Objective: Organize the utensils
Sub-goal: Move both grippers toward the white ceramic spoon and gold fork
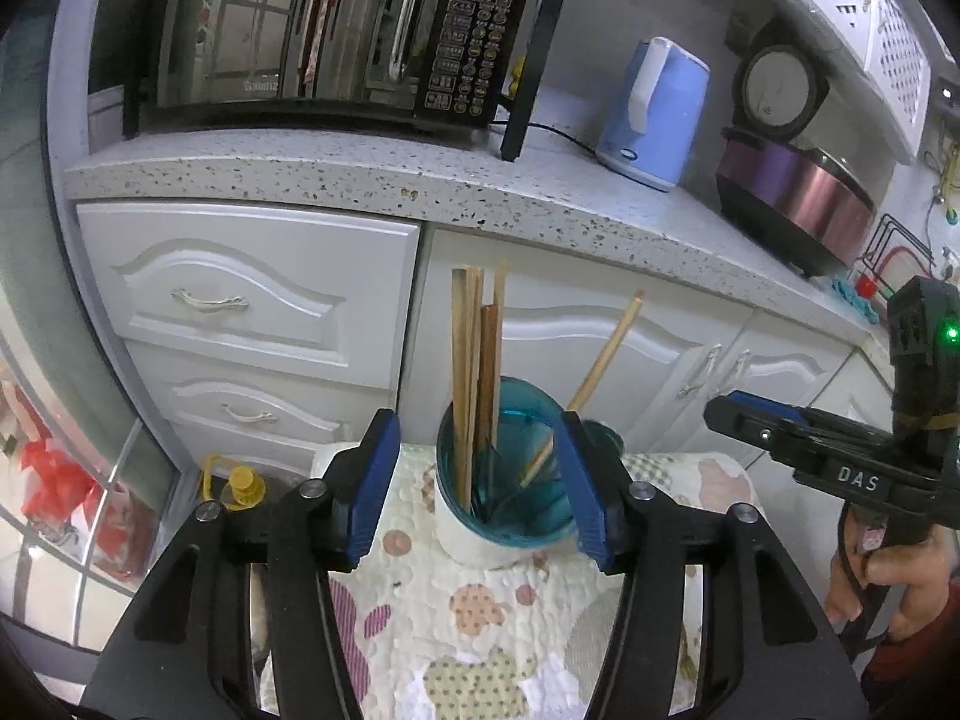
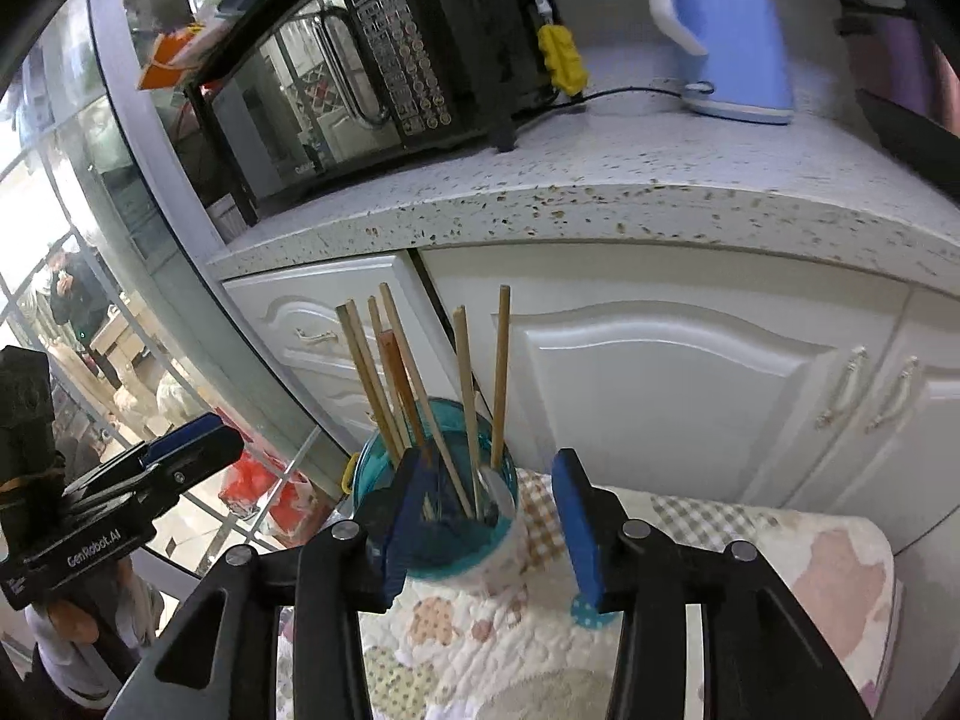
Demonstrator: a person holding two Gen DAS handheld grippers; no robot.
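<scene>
A teal and white utensil cup (image 1: 504,498) stands on a patterned quilted cloth (image 1: 456,618). Several wooden chopsticks (image 1: 474,372) stand in it, one leaning right. My left gripper (image 1: 480,486) is open and empty, its blue pads on either side of the cup, a little before it. The right gripper shows at the right edge of the left wrist view (image 1: 780,426). In the right wrist view the cup (image 2: 438,516) with chopsticks (image 2: 414,384) sits just ahead of my open, empty right gripper (image 2: 486,528). The left gripper (image 2: 180,450) shows at the left.
White cabinet doors and drawers (image 1: 240,300) stand behind the cloth, under a speckled counter (image 1: 420,180). On the counter are a black microwave (image 1: 312,30), a blue kettle (image 1: 654,114) and a purple rice cooker (image 1: 792,192). A yellow-capped bottle (image 1: 240,483) stands on the floor at left.
</scene>
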